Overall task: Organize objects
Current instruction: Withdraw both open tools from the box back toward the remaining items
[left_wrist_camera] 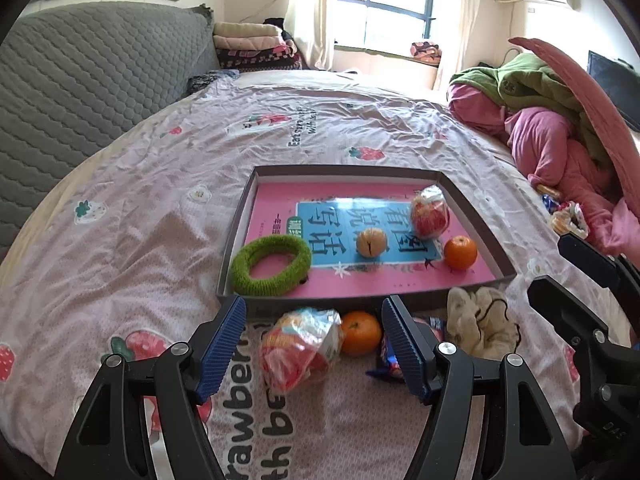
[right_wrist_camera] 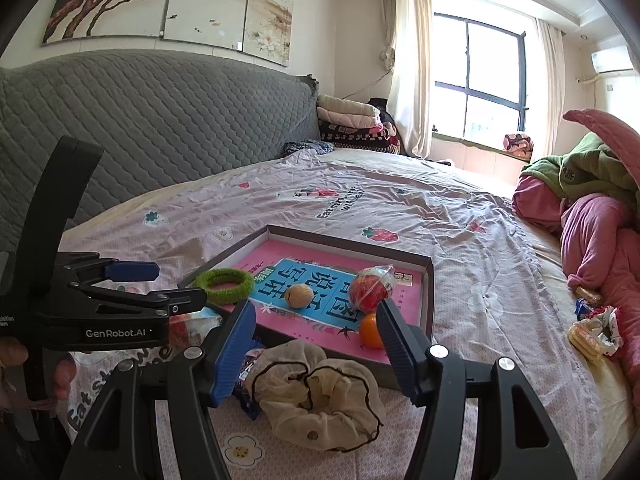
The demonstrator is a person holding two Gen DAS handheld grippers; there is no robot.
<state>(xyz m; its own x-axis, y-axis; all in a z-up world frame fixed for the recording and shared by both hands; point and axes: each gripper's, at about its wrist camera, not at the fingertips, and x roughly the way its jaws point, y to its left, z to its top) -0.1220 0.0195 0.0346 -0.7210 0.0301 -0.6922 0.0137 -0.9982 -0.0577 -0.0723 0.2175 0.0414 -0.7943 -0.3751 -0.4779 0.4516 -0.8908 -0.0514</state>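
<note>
A shallow grey box (left_wrist_camera: 472, 216) (right_wrist_camera: 430, 292) lies on the bed, lined with a pink book. In it are a green knitted ring (left_wrist_camera: 272, 266) (right_wrist_camera: 226, 280), a peeled fruit (left_wrist_camera: 372, 242) (right_wrist_camera: 300, 295), a wrapped apple (left_wrist_camera: 430, 214) (right_wrist_camera: 370, 290) and an orange (left_wrist_camera: 461, 253) (right_wrist_camera: 370, 332). In front of the box lie a second wrapped apple (left_wrist_camera: 298, 348), an orange (left_wrist_camera: 360, 333), a blue snack packet (left_wrist_camera: 390, 364) (right_wrist_camera: 246, 384) and a cream scrunchie (left_wrist_camera: 480, 322) (right_wrist_camera: 320, 392). My left gripper (left_wrist_camera: 314, 344) is open above the wrapped apple. My right gripper (right_wrist_camera: 316, 348) is open above the scrunchie.
A grey quilted headboard (left_wrist_camera: 80, 80) (right_wrist_camera: 140, 128) runs along the left. Pink and green bedding (left_wrist_camera: 560, 120) (right_wrist_camera: 592, 208) is piled at the right, with snack packets (left_wrist_camera: 568, 220) (right_wrist_camera: 592, 332) beside it. Folded blankets (left_wrist_camera: 256, 48) are stacked by the window.
</note>
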